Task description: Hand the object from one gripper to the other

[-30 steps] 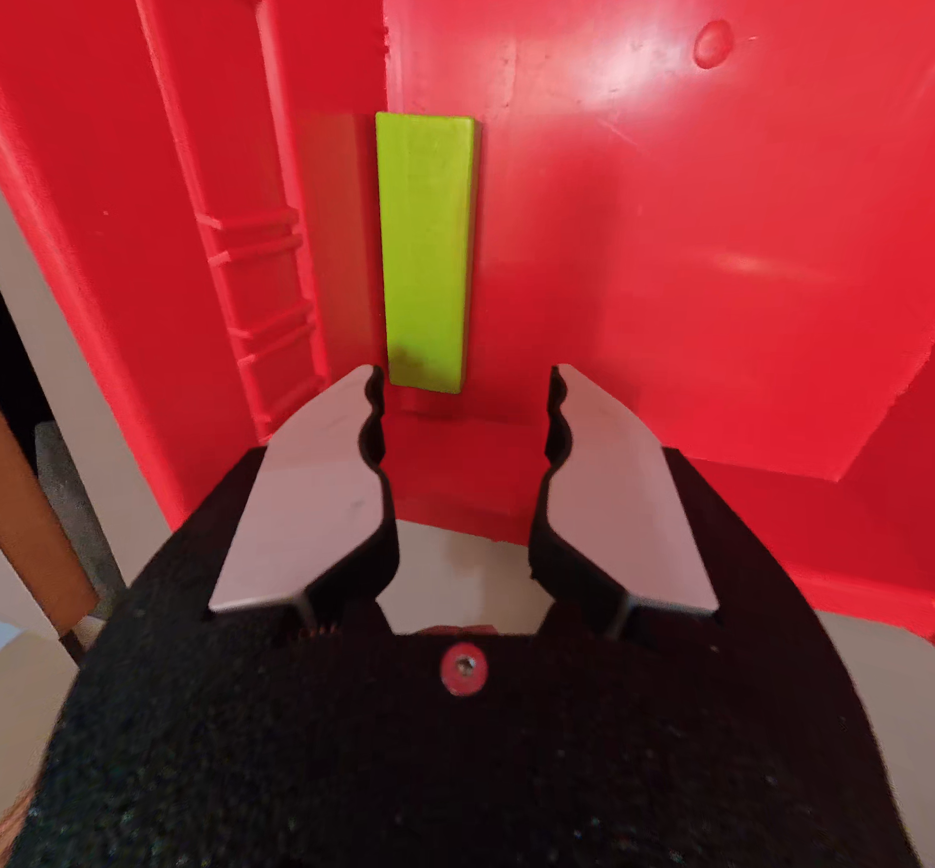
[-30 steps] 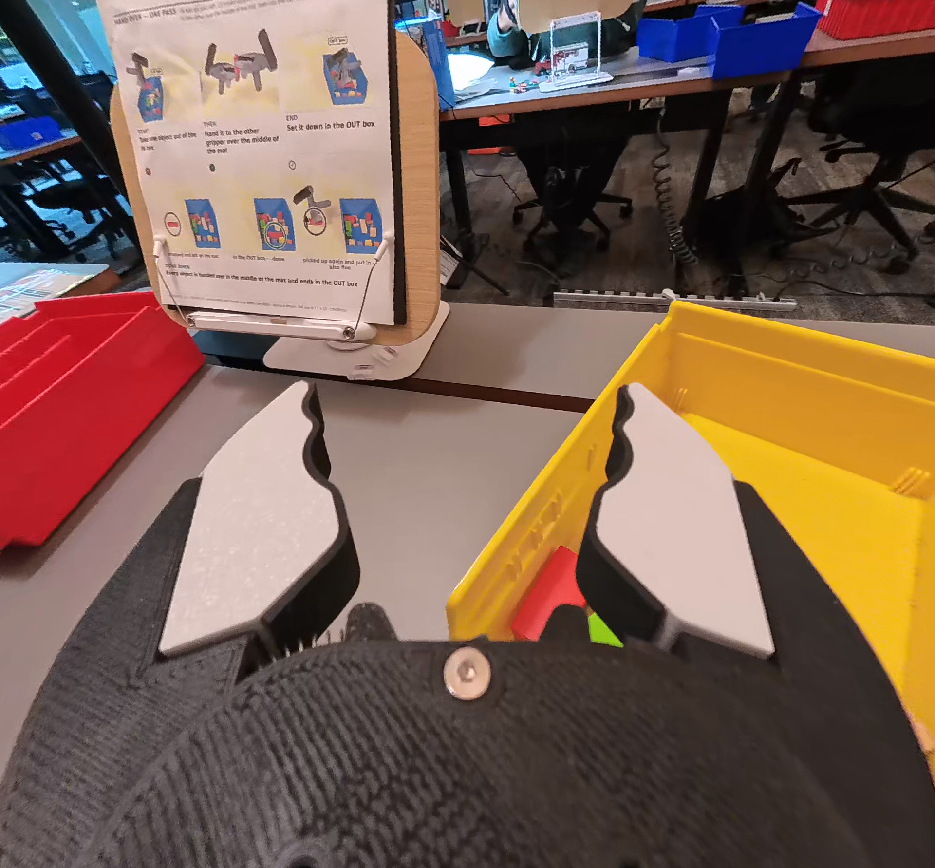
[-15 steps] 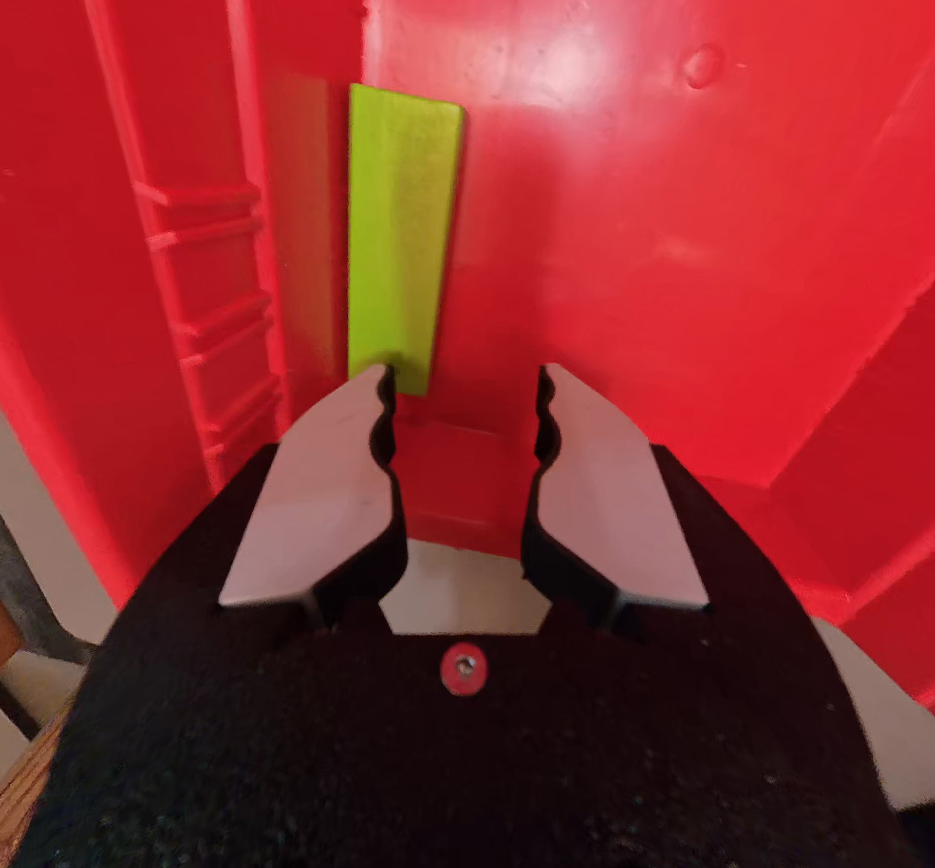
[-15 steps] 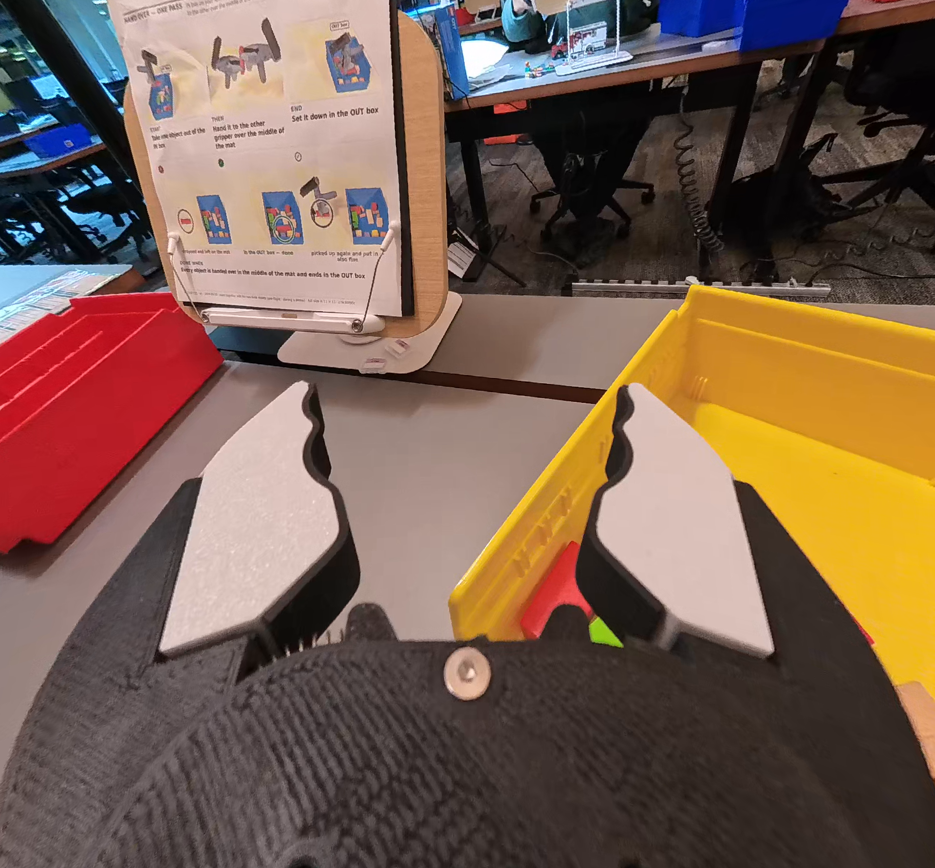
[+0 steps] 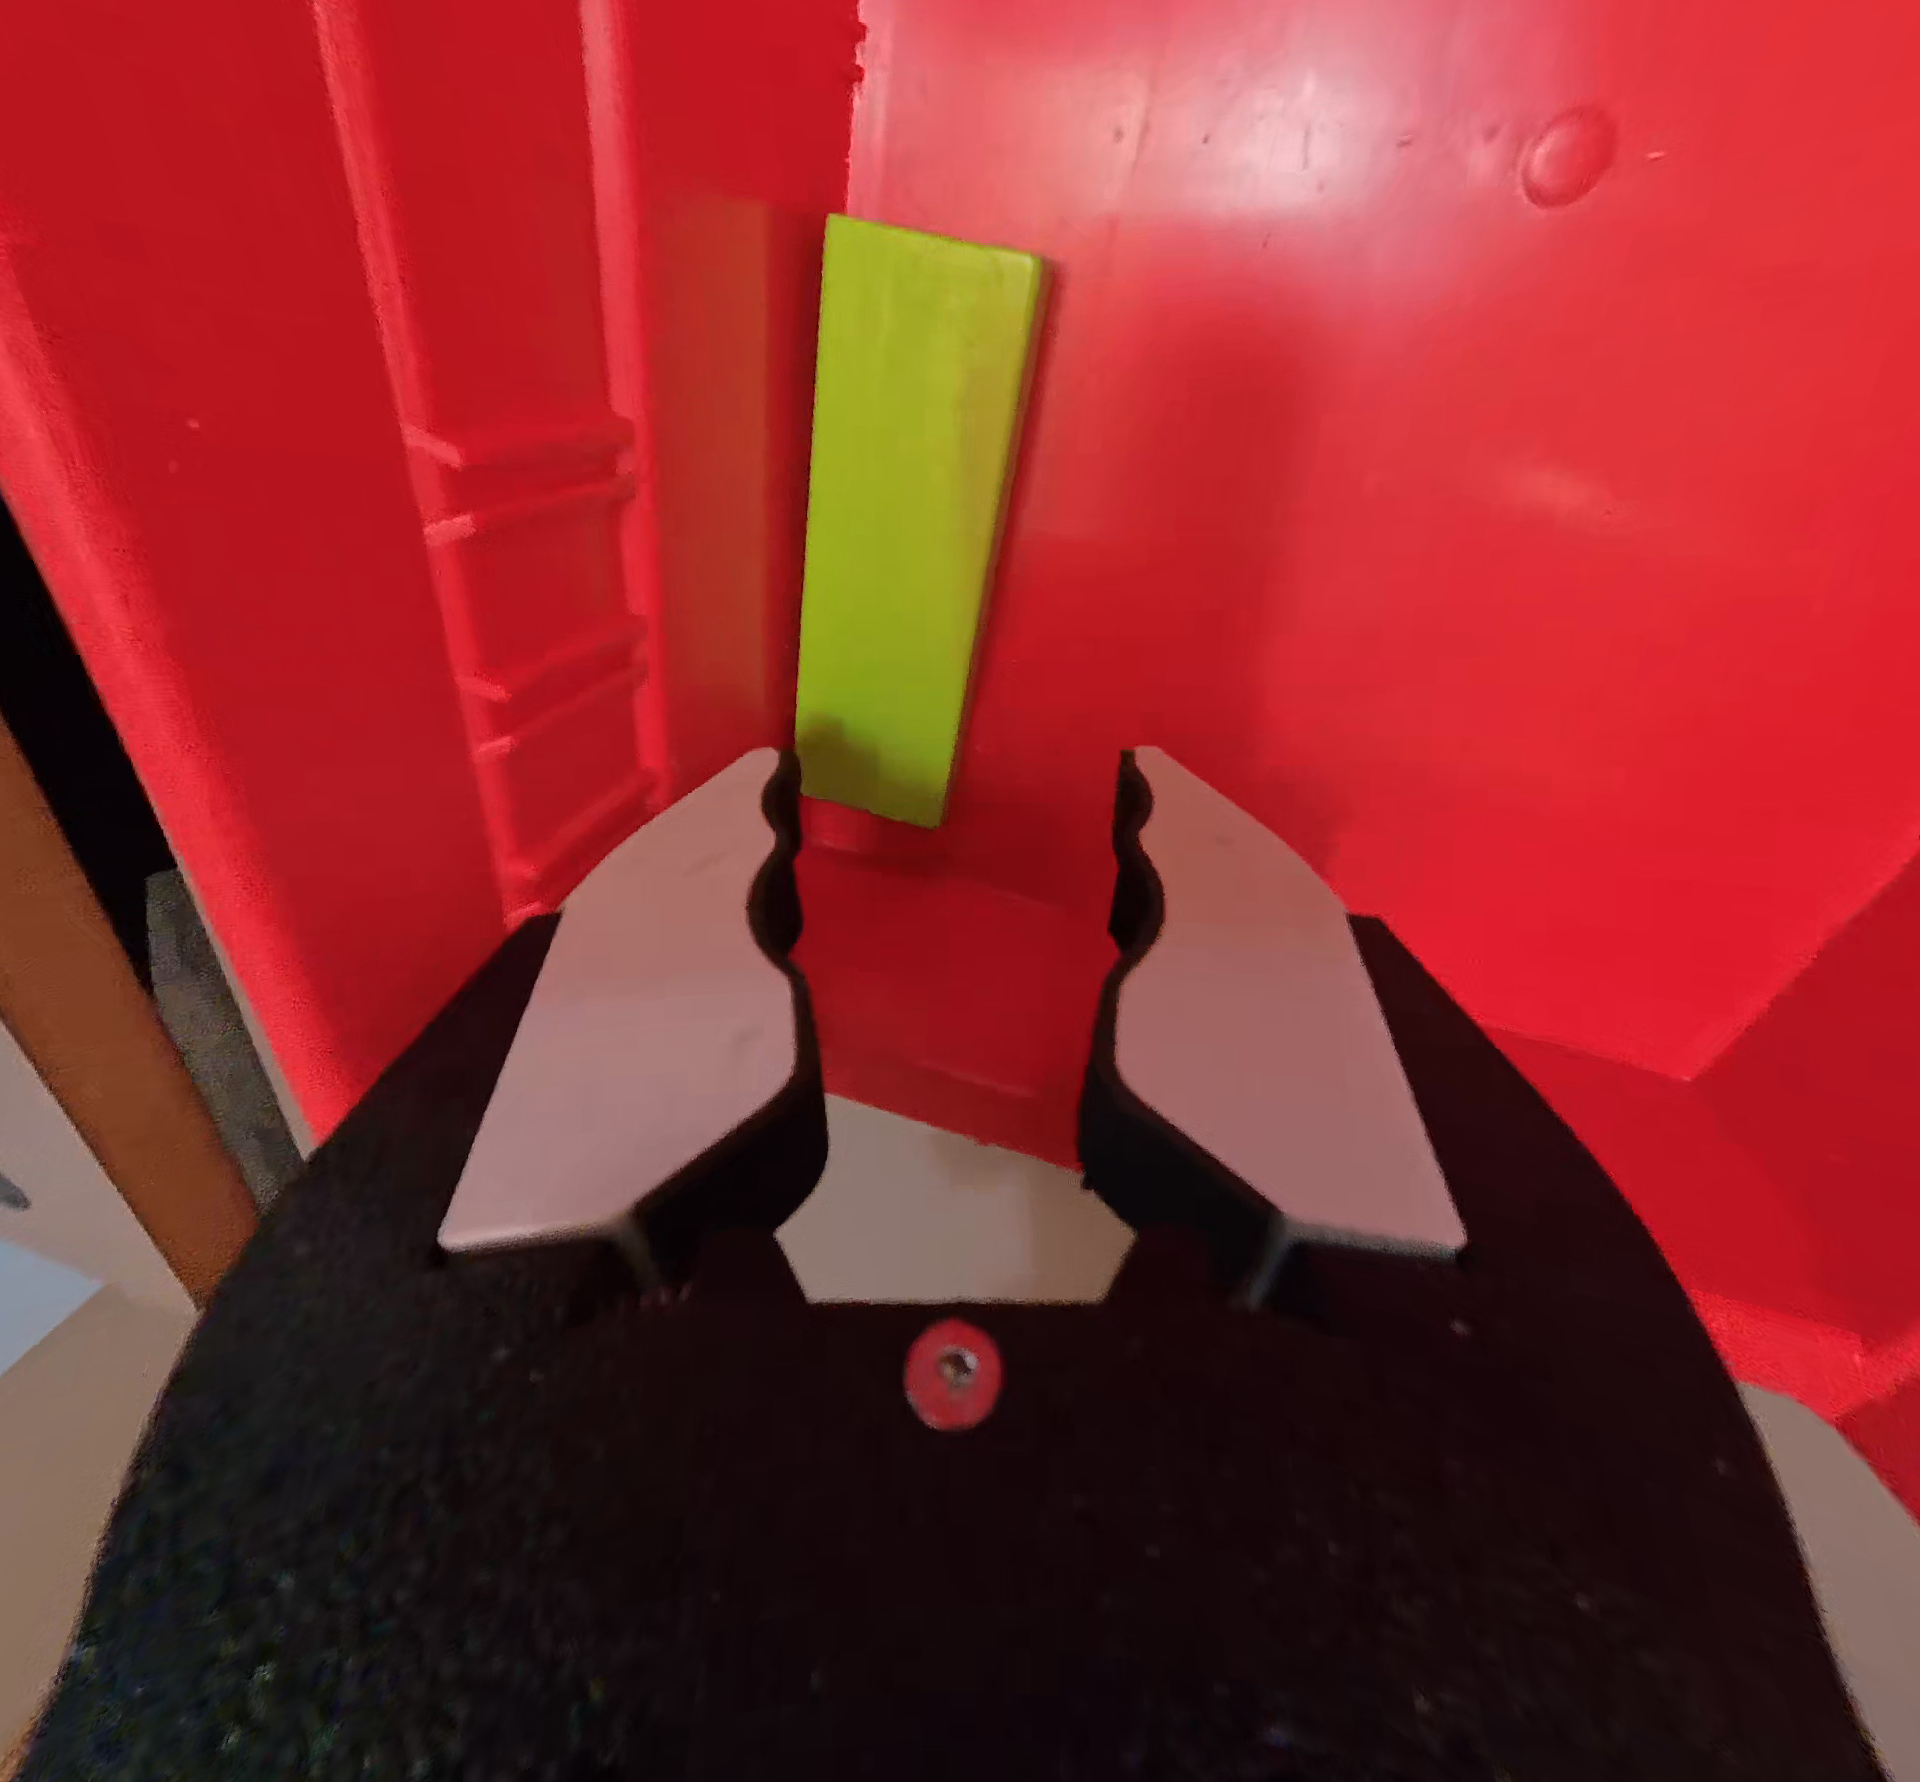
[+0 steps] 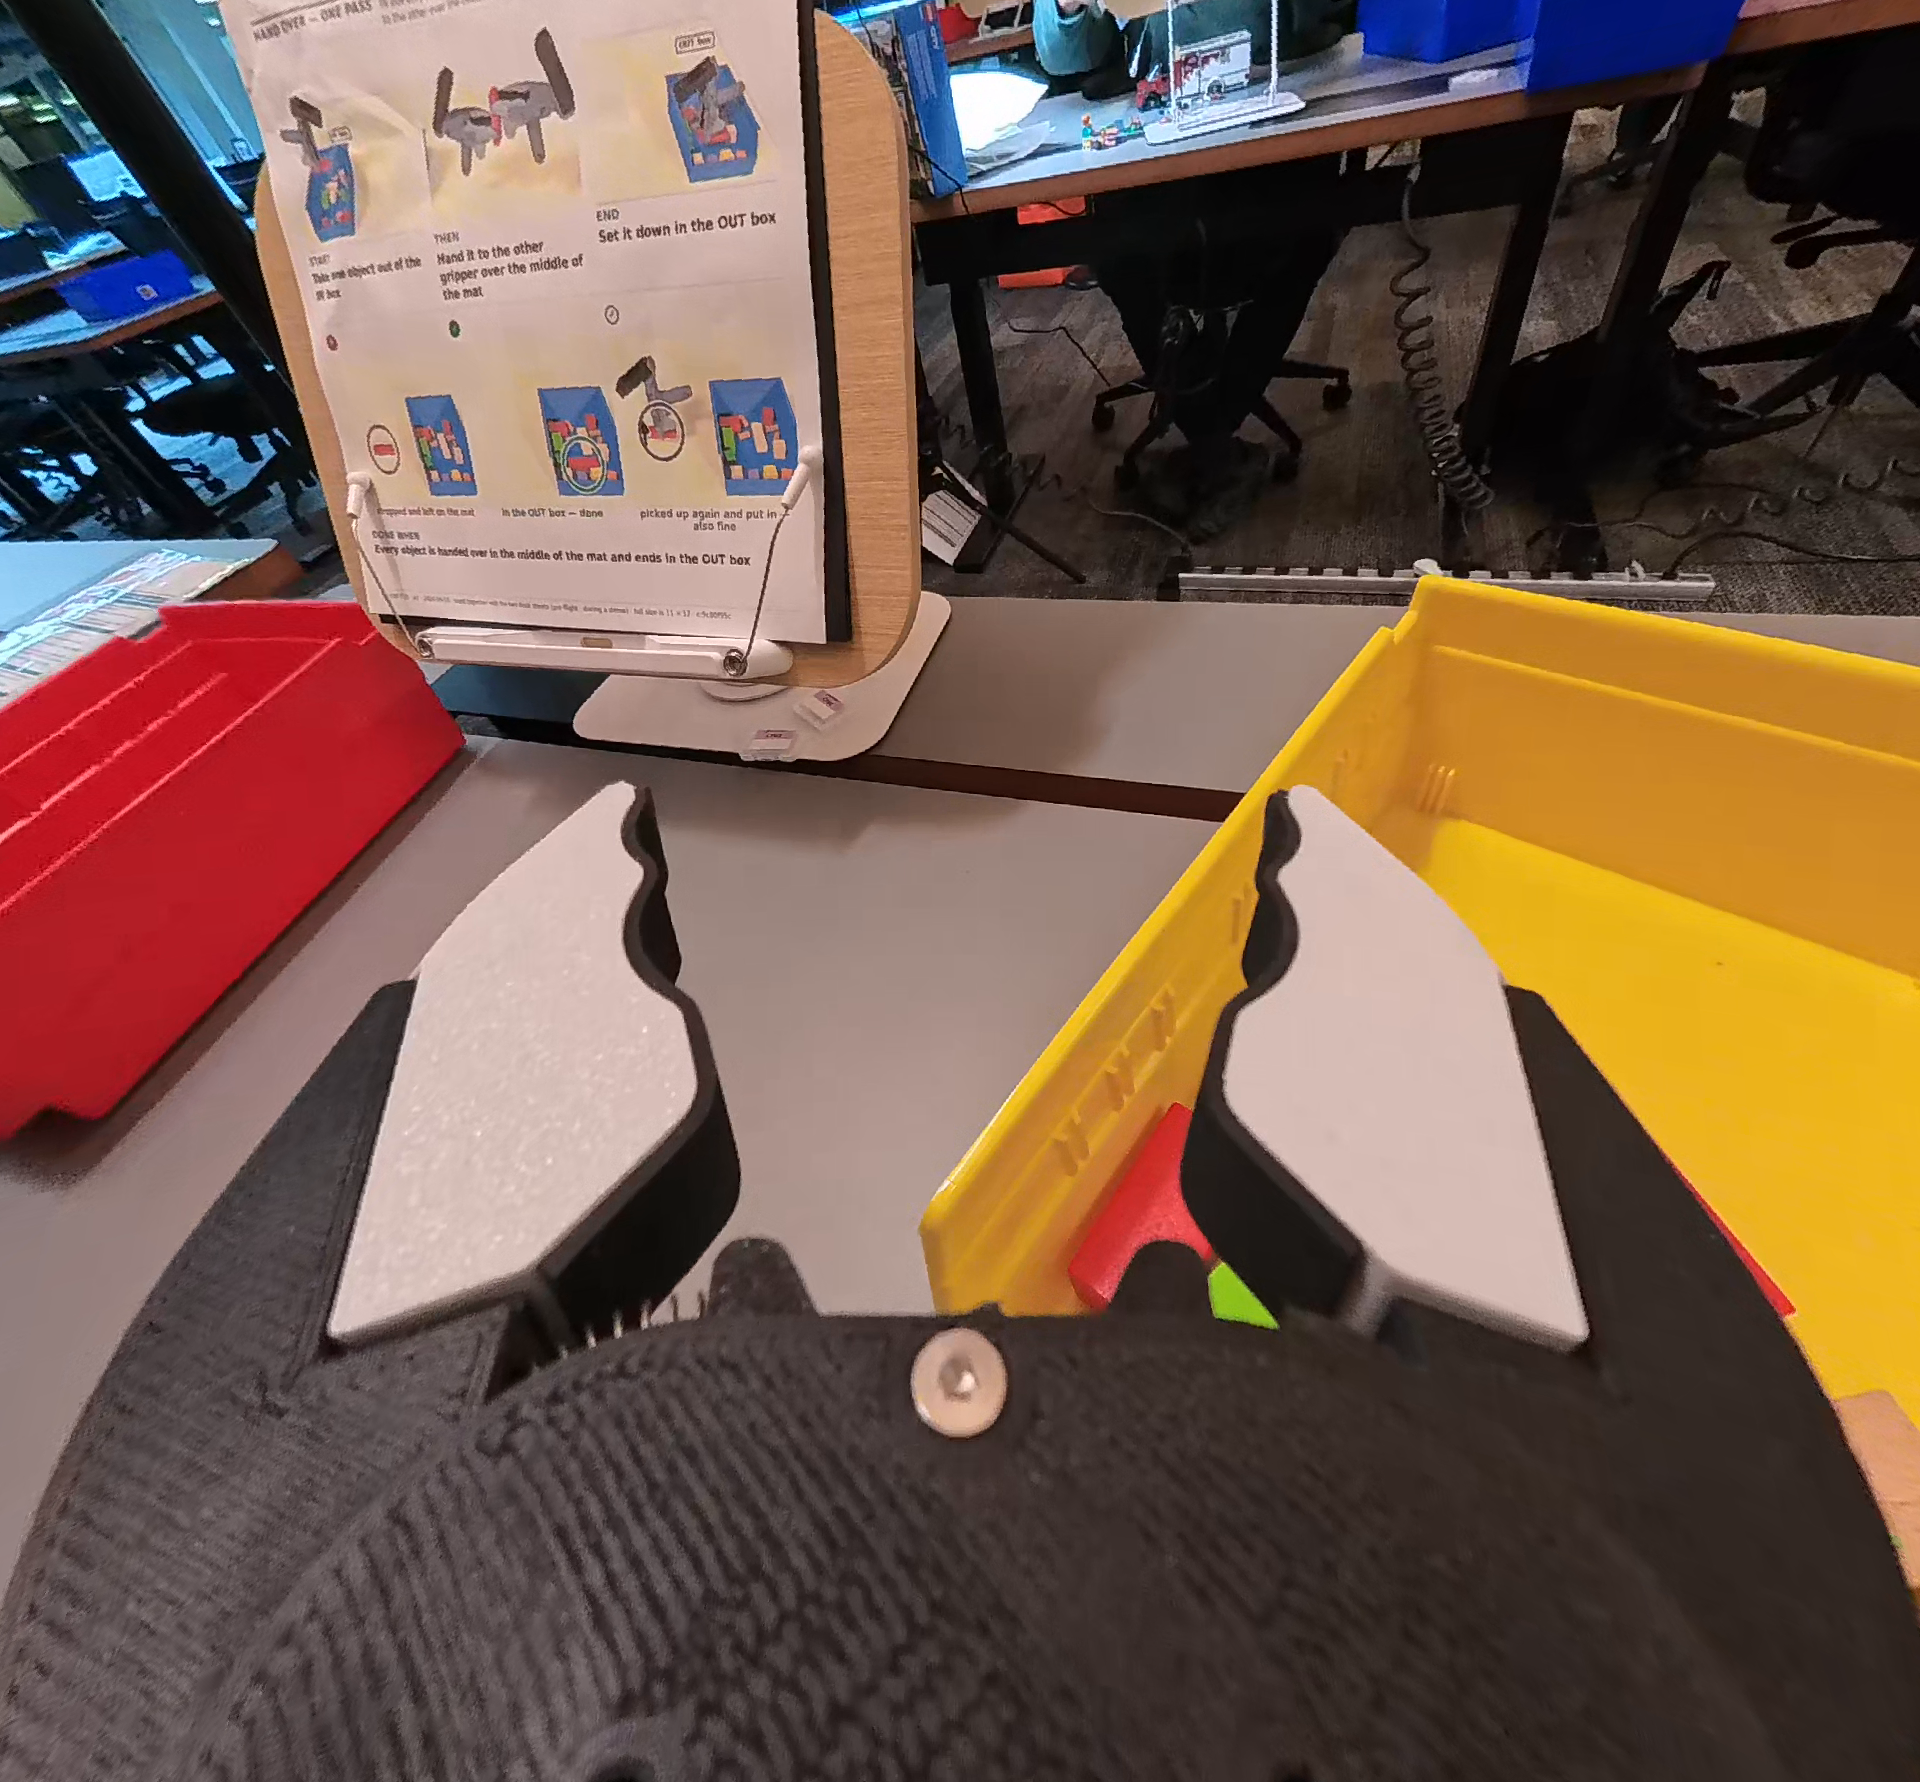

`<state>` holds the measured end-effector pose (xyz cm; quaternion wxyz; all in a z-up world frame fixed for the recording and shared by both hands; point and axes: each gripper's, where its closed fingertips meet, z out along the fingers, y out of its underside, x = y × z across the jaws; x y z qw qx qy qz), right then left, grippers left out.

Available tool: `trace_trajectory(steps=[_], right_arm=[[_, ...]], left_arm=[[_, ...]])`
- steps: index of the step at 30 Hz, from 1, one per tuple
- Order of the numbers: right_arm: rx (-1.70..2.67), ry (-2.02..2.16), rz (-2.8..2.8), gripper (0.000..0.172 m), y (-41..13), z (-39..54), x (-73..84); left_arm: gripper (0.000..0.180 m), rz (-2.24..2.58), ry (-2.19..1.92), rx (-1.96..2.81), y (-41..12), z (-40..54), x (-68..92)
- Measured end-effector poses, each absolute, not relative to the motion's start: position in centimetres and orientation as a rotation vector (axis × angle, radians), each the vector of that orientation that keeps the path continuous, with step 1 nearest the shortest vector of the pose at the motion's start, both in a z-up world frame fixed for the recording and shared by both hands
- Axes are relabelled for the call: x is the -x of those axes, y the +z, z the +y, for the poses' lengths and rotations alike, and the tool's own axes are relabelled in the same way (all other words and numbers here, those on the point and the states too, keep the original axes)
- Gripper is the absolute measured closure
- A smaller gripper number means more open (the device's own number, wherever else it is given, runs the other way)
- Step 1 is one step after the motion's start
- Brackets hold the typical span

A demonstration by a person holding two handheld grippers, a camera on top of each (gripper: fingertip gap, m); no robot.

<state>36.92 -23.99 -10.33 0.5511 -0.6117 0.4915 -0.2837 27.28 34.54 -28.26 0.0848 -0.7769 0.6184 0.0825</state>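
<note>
Your lime-green flat block (image 5: 914, 527) lies on the floor of the red bin (image 5: 1455, 485), pushed up against the bin's side wall, its long axis running straight away from your left gripper (image 5: 951, 797). Its near end sits just past the fingertips, closer to the left finger (image 5: 644, 984) than the right, and neither pad touches it; the jaws stand apart with nothing between them but bin floor. It is the only piece visible in that bin. Your right gripper (image 6: 961, 859) hovers over the grey table (image 6: 894, 1005) with its jaws wide apart and bare, the right finger over the yellow bin (image 6: 1662, 953). That bin holds a red block (image 6: 1132, 1213) and a green piece (image 6: 1236, 1301) at its near corner, mostly hidden. Behind stands a printed instruction sheet (image 6: 540, 226) with pictures and text on a wooden stand.
</note>
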Motion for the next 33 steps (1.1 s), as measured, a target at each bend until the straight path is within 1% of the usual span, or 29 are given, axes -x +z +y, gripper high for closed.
trace_trajectory(steps=[5,7,10,13,15,19,21,22,27,33], right_arm=[[1.455,-0.669,1.155,0.063,-10.4,-23.8,-36.9],[1.464,-0.658,1.151,0.063,-10.5,-23.5,-37.0],[1.476,-0.646,1.149,0.063,-10.7,-23.3,-37.0],[1.47,-0.647,1.144,0.064,-10.6,-23.2,-37.0],[1.465,-0.648,1.143,0.064,-10.5,-23.3,-37.0],[1.469,-0.645,1.15,0.064,-10.7,-23.3,-37.0],[1.469,-0.644,1.149,0.064,-10.7,-23.3,-37.0],[1.468,-0.645,1.149,0.064,-10.7,-23.4,-37.0],[1.474,-0.651,1.142,0.064,-10.6,-23.2,-36.9],[1.485,-0.636,1.136,0.065,-10.9,-22.9,-37.1]], left_arm=[[0.124,1.826,0.262,2.333,-29.1,34.8,-27.6],[0.119,1.862,0.265,2.336,-29.1,34.6,-27.5],[0.119,1.92,0.264,2.324,-29.0,34.4,-27.4],[0.12,1.959,0.22,2.361,-28.8,33.9,-27.1],[0.125,1.998,0.19,2.368,-28.6,33.4,-26.8],[0.119,1.973,0.159,2.4,-28.3,33.2,-26.8],[0.13,1.914,0.223,2.361,-28.2,34.4,-26.9],[0.13,1.913,0.254,2.332,-28.3,34.7,-26.9],[0.125,1.927,0.283,2.275,-28.9,34.9,-27.4],[0.128,1.969,0.266,2.266,-28.9,34.9,-27.4]])
